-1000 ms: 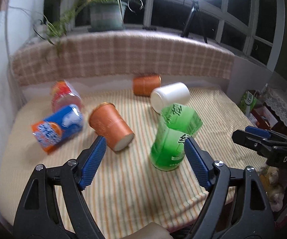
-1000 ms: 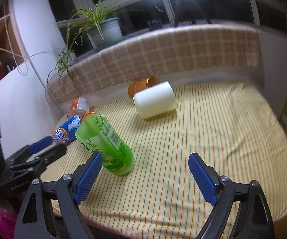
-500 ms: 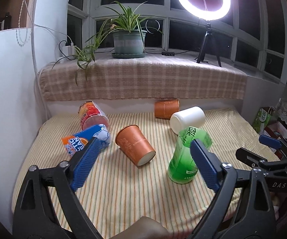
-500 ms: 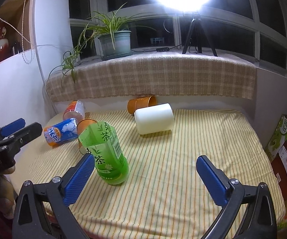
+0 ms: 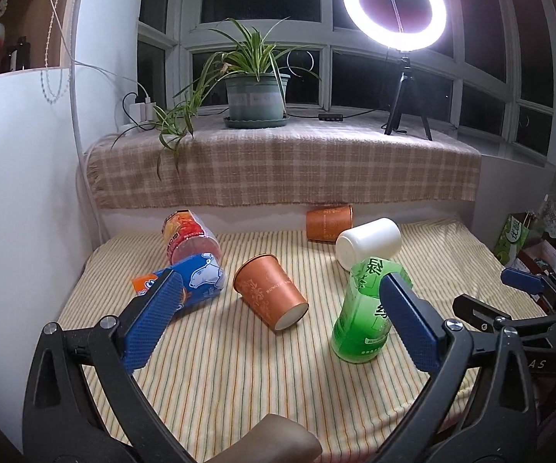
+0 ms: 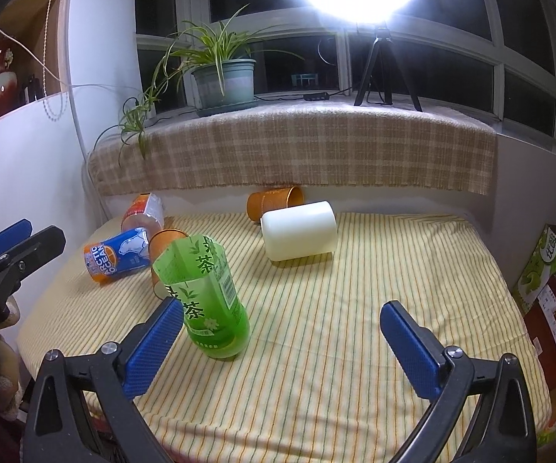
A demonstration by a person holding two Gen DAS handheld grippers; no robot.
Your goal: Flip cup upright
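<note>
A green cut-bottle cup [image 5: 366, 312] stands upright on the striped cloth, its open top up; it also shows in the right wrist view [image 6: 204, 293]. An orange paper cup [image 5: 270, 293] lies on its side in the middle, partly hidden behind the green cup in the right wrist view [image 6: 164, 241]. A white cup [image 5: 368, 241] [image 6: 297, 229], a second orange cup [image 5: 328, 223] [image 6: 274, 202], a blue cup [image 5: 197, 281] [image 6: 118, 254] and a red cup [image 5: 187, 237] [image 6: 143, 214] also lie on their sides. My left gripper [image 5: 278, 320] is open and empty, above the near edge. My right gripper [image 6: 282, 341] is open and empty.
The striped cloth covers a table [image 5: 239, 366] against a ledge with a checked cloth [image 5: 278, 169]. A potted plant [image 5: 256, 96] and a ring light on a tripod [image 5: 397, 4] stand on the ledge. A white wall [image 5: 19, 193] is at the left. Boxes [image 6: 548, 270] stand at the right.
Both grippers have pulled back and up from the table, so the cups look farther away. The green cup stands where it was. No cup has moved.
</note>
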